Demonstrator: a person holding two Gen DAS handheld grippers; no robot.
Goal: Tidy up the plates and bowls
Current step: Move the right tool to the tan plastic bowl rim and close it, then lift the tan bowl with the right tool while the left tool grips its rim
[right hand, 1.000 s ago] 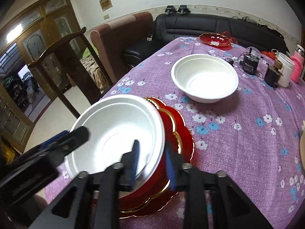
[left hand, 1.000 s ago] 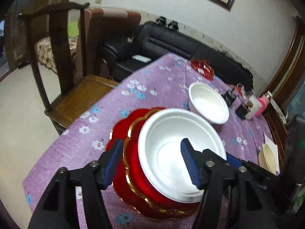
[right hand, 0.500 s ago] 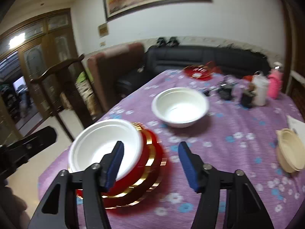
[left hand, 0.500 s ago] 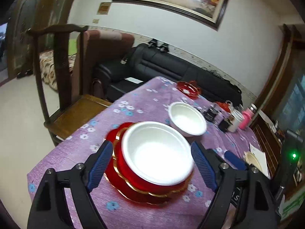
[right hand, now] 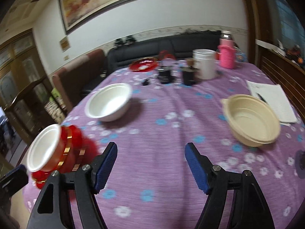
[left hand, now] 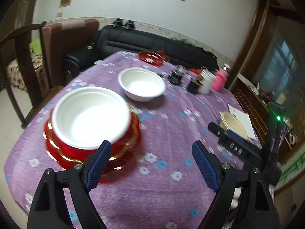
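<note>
In the left wrist view, my left gripper (left hand: 150,159) is wide open and holds nothing; the white bowl (left hand: 89,114) sits in the red plates (left hand: 122,152) near the table's (left hand: 171,190) left edge. In the right wrist view, my right gripper (right hand: 150,163) is wide open, empty; the cream bowl (right hand: 251,118) stands near the right edge.

R tongs (right hand: 150,158) wide apart over purple cloth (right hand: 162,152), w/ white bowl (right hand: 108,103) & beige bowl (right hand: 251,120) beyond.
</note>
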